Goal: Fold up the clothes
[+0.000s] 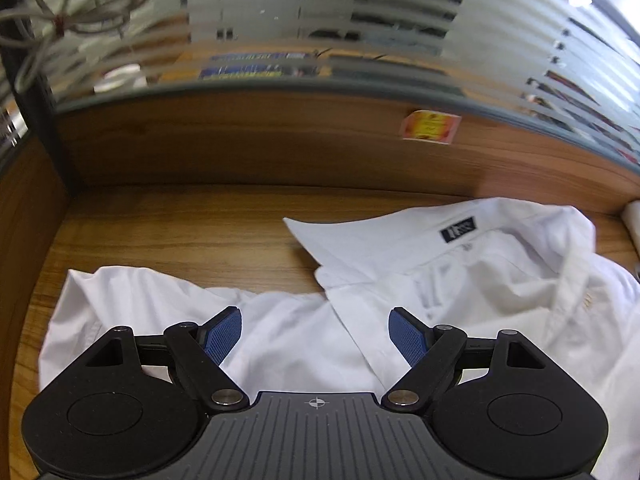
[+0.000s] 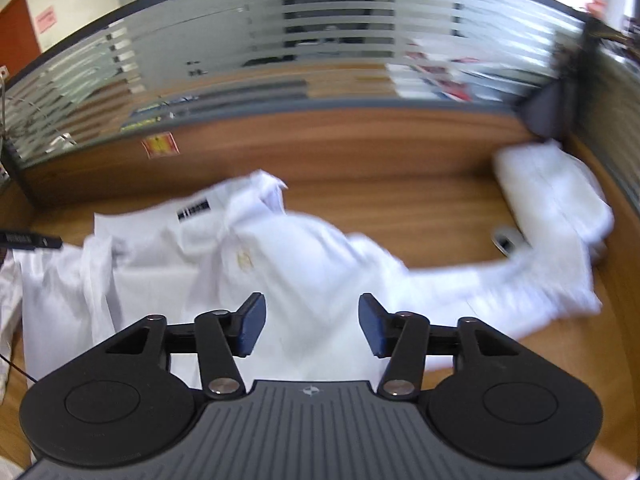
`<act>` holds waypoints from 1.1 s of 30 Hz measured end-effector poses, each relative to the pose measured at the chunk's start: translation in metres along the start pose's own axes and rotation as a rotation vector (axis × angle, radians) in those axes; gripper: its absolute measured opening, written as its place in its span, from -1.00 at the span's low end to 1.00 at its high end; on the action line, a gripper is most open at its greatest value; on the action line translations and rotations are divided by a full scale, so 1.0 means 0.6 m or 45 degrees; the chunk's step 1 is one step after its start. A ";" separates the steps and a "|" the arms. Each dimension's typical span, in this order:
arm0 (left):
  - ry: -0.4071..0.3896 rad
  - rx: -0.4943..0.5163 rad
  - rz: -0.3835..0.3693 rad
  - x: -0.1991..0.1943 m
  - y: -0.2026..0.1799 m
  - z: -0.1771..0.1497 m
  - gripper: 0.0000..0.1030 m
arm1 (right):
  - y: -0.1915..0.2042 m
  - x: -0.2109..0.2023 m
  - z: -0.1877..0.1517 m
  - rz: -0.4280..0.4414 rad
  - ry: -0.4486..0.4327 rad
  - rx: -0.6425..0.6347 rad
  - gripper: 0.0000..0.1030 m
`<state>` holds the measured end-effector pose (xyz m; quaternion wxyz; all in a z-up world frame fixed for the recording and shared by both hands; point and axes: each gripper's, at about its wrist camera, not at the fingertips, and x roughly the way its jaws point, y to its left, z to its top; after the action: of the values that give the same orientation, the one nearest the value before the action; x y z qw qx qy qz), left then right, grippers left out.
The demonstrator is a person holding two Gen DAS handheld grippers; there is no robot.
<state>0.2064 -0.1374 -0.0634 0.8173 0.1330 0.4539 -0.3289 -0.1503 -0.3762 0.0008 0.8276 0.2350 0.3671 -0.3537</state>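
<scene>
- A white collared shirt (image 1: 460, 292) lies rumpled and spread on the wooden desk (image 1: 180, 232), collar toward the back partition; a sleeve trails right toward a folded white pile (image 2: 552, 196).
- Bare desk lies left of the collar and along the back edge.
- Left gripper (image 1: 315, 336) and right gripper (image 2: 312, 322) are both spread, holding nothing, above the shirt.
- Frosted striped glass tops the wood partition (image 1: 280, 140), which bears an orange sticker (image 1: 431, 126).
- The black neck label (image 1: 458, 229) is unreadable.
</scene>
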 end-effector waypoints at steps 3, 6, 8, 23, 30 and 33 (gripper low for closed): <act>0.043 -0.068 -0.017 0.038 0.011 0.018 0.61 | 0.003 0.069 0.065 0.061 0.056 0.010 0.16; 0.098 -0.138 -0.035 0.080 0.017 0.039 0.61 | 0.005 0.140 0.115 0.119 0.108 0.036 0.26; 0.138 -0.183 -0.042 0.108 0.019 0.053 0.62 | 0.009 0.188 0.144 0.141 0.141 0.045 0.34; 0.237 -0.302 -0.118 0.214 -0.015 0.073 0.37 | 0.121 0.337 0.210 0.222 0.075 -0.164 0.43; 0.055 -0.340 -0.206 0.183 -0.006 0.063 -0.85 | 0.215 0.373 0.161 0.355 0.140 -0.230 -0.34; -0.081 -0.299 -0.249 0.143 -0.015 0.068 -0.89 | 0.231 0.402 0.142 0.400 0.220 -0.178 -0.35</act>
<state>0.2593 -0.2009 -0.1110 0.8053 -0.0189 0.4740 -0.3556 0.1082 -0.4423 -0.1149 0.8523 0.2608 0.4195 -0.1722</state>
